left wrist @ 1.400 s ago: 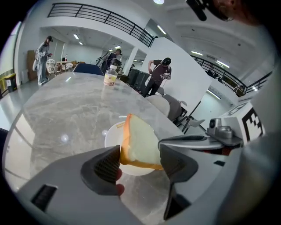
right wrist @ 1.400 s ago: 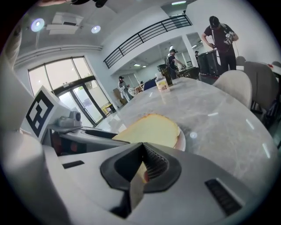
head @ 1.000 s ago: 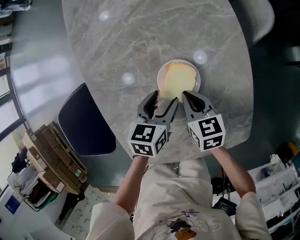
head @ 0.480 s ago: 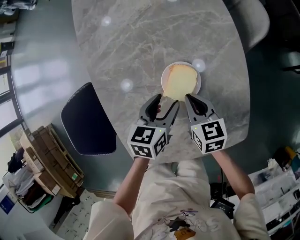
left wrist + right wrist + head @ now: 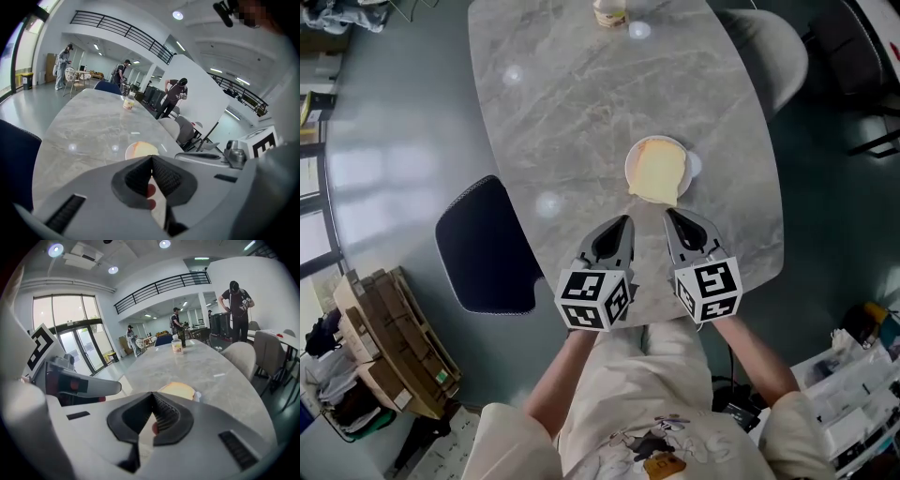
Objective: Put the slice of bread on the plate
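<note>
A pale yellow slice of bread (image 5: 656,172) lies on a small white plate (image 5: 636,155) on the grey marble table (image 5: 581,103); its near corner overhangs the rim. Both show again as the bread (image 5: 143,149) in the left gripper view and the bread (image 5: 177,390) in the right gripper view. My left gripper (image 5: 623,221) hovers on the near side of the plate, apart from it; its jaws have just been closing and now meet with nothing between them. My right gripper (image 5: 670,215) is beside it, also shut and empty, its tips just short of the bread.
A dark blue chair (image 5: 485,248) stands at the table's left edge and a pale chair (image 5: 773,52) at the far right. A small jar (image 5: 610,11) sits at the table's far end. Several people (image 5: 237,310) stand beyond the table. Wooden crates (image 5: 389,337) lie on the floor at left.
Both grippers have drawn back from the plate toward me and risen. The left gripper's jaws, wide apart before, have come together. The bread stays on the plate.
</note>
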Demonstrator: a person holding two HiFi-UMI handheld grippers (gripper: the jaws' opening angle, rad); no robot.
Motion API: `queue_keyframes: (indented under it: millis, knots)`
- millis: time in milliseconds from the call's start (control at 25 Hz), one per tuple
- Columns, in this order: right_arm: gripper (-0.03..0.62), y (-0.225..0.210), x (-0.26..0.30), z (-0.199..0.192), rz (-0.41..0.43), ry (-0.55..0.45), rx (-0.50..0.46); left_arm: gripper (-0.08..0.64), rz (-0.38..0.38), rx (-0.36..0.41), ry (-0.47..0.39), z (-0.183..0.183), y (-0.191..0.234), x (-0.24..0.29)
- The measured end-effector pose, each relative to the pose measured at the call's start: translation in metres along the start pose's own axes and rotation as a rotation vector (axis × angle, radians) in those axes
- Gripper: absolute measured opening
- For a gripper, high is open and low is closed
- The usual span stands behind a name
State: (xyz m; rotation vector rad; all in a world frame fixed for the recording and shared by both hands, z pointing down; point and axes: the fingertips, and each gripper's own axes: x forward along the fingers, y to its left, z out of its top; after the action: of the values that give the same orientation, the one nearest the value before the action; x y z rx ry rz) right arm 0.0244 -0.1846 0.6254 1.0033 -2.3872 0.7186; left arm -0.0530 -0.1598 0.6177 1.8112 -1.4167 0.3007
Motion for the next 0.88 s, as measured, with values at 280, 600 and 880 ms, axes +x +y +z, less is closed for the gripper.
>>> queue_keyframes:
  millis: [280,600,880]
  knots:
    - [0.003,0.041,-0.041,0.013,-0.028,-0.056,-0.032,0.009,-0.022,-0.013,0.012,-0.005,-0.022,-0.054]
    - [0.003,0.103,-0.091,0.019,-0.051,-0.105,-0.06,0.009,-0.097,0.022,-0.004,-0.018,-0.045,-0.13]
    - [0.003,0.161,-0.15,0.024,-0.061,-0.15,-0.055,0.009,-0.149,0.058,0.003,-0.035,-0.064,-0.202]
